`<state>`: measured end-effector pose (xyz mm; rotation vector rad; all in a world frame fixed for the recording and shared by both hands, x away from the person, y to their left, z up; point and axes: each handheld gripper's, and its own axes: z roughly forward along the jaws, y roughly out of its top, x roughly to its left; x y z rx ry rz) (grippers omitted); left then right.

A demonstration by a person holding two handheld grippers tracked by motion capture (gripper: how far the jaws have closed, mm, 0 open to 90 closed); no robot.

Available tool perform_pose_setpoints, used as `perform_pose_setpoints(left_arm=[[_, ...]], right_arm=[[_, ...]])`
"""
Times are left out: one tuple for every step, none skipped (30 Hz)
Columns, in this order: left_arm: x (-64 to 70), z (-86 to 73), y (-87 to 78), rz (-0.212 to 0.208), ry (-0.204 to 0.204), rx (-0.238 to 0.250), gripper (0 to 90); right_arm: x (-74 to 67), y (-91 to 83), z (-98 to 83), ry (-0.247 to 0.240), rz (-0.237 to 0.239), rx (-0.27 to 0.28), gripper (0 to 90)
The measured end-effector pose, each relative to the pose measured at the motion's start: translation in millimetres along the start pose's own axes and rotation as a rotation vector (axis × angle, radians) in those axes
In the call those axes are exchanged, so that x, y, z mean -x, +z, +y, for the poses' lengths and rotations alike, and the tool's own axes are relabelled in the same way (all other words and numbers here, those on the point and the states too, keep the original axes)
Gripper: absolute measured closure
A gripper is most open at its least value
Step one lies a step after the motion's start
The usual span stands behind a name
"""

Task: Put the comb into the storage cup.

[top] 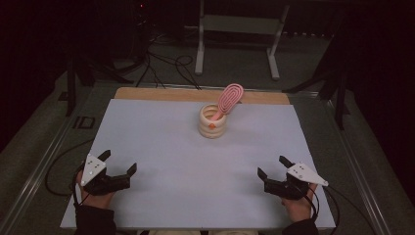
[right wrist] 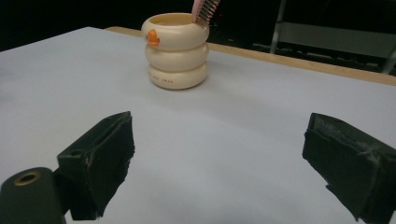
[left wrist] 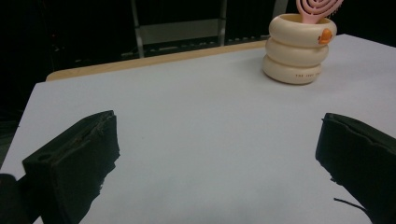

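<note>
The left black two-jaw gripper (top: 119, 162) sits at the near left of the table, its jaws spread wide with nothing between them, a grey three-cornered plate on its back. The right black two-jaw gripper (top: 273, 166) mirrors it at the near right, jaws likewise wide apart and empty, pointing toward the table's middle. Each is held in a hand coming from the near edge, with a dark cable trailing off behind.

The high view gives the layout: both grippers well apart from each other and from the cream ribbed holder shaped like three stacked rings (top: 213, 122), which stands upright toward the far middle of the table. The pink oval plastic hairbrush with a spiral-slotted head (top: 229, 98) stands in it, leaning to the right. The gripper views add detail: an orange duck-bill mark on the holder's top ring, small lettering on the bottom ring, and, in the right gripper view, the brush's bristles.

The pale grey-white tabletop (top: 186, 166) has a light wooden strip (top: 147, 94) along its far edge. Beyond lie a dark floor, loose black cables (top: 166, 66) and a white metal frame (top: 240, 29).
</note>
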<state>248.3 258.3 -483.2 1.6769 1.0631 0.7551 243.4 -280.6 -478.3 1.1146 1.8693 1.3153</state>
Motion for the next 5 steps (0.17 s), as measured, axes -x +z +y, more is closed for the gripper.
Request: perform_pose_setpoints(left_arm=[[-0.2,-0.3,0.0,-0.002,-0.001,-0.003,0.3],[-0.2,-0.3,0.0,-0.002,-0.001,-0.003,0.3],[-0.5,-1.0,0.5,-0.006,-0.003,-0.004,0.3],[-0.4,-1.3,0.9,-0.006,-0.004,-0.005,0.4],[-0.4,-1.3,0.9,-0.006,-0.004,-0.005,0.3]], right_arm=[[-1.2,-0.1,-1.1,-0.011,-0.003,-0.006,9.0],[-1.2,-0.1,-1.1,-0.011,-0.003,-0.006,9.0],[-2.7,-0.1,-1.9,-0.028,-0.013,-0.014,9.0],[-4.3,-0.5,-2.4,-0.036,-0.018,-0.012,8.9],[-4.3,-0.5,-2.4,-0.036,-0.018,-0.012,8.9]])
